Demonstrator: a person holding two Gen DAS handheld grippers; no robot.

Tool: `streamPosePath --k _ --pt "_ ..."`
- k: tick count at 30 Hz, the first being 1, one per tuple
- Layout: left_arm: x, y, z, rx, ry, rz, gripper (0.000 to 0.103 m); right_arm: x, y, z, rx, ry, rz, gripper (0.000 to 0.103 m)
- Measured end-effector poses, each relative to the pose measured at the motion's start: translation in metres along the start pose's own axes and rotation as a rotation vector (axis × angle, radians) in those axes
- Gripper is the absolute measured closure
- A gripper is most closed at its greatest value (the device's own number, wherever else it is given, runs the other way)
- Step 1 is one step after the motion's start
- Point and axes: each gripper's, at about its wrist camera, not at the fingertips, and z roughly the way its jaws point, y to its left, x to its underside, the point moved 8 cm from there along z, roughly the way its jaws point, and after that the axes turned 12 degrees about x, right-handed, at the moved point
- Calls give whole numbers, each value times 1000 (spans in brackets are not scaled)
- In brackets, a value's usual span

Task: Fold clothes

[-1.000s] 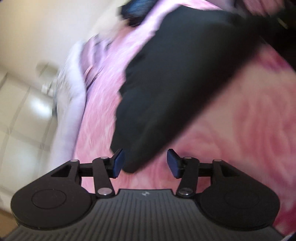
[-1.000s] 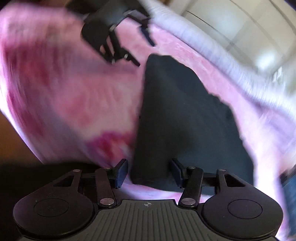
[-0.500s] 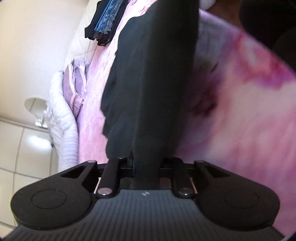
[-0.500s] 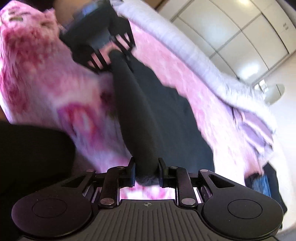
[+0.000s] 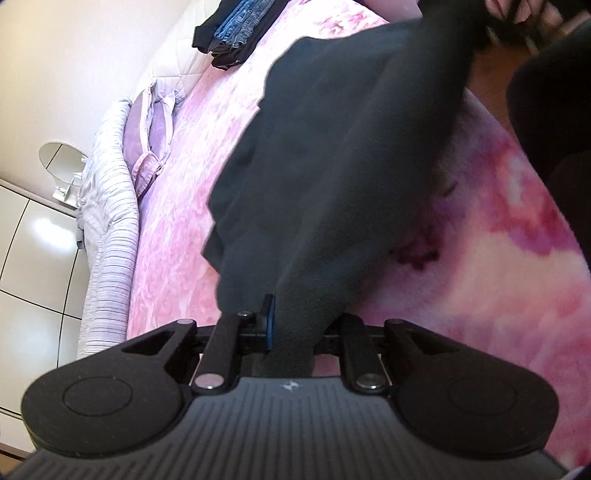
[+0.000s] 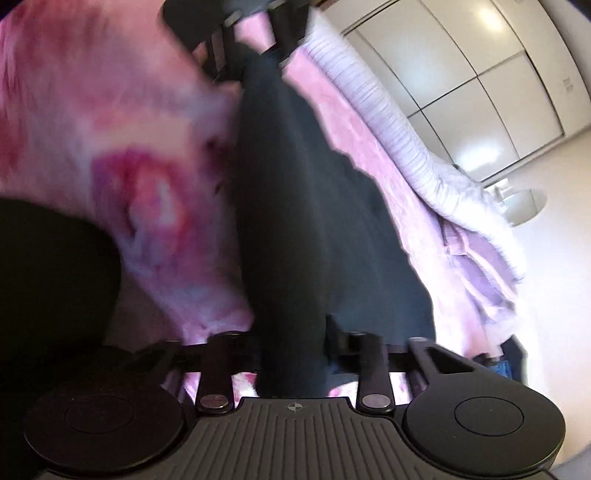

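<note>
A black garment (image 5: 332,166) lies on the pink flowered bedspread (image 5: 498,277) and is stretched taut between my two grippers. My left gripper (image 5: 295,325) is shut on one end of it; the cloth bunches between its jaws. My right gripper (image 6: 291,343) is shut on the other end of the black garment (image 6: 314,221). In the right wrist view the left gripper (image 6: 255,55) shows at the top, holding the far end. The edge between the grippers is lifted off the bed.
A pile of folded jeans and dark clothes (image 5: 236,29) lies at the far end of the bed. A lilac pillow (image 5: 151,140) and a striped grey duvet (image 5: 110,240) lie along the bed's far side. White wardrobe doors (image 6: 461,74) stand beyond.
One second ago both grippers were open around the garment's corners. They have since shut on the cloth and lifted its edge, pulling it taut between them.
</note>
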Motion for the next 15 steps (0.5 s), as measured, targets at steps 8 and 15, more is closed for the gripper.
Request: streamPosePath --k 8,15 --pt "-23 124 -13 -113 -43 -133 90 -60 -141 51 77 -175 -100 82" --pt "-24 174 -67 -295 9 -185 90 -115 -201 72 236 -357 -149 82"
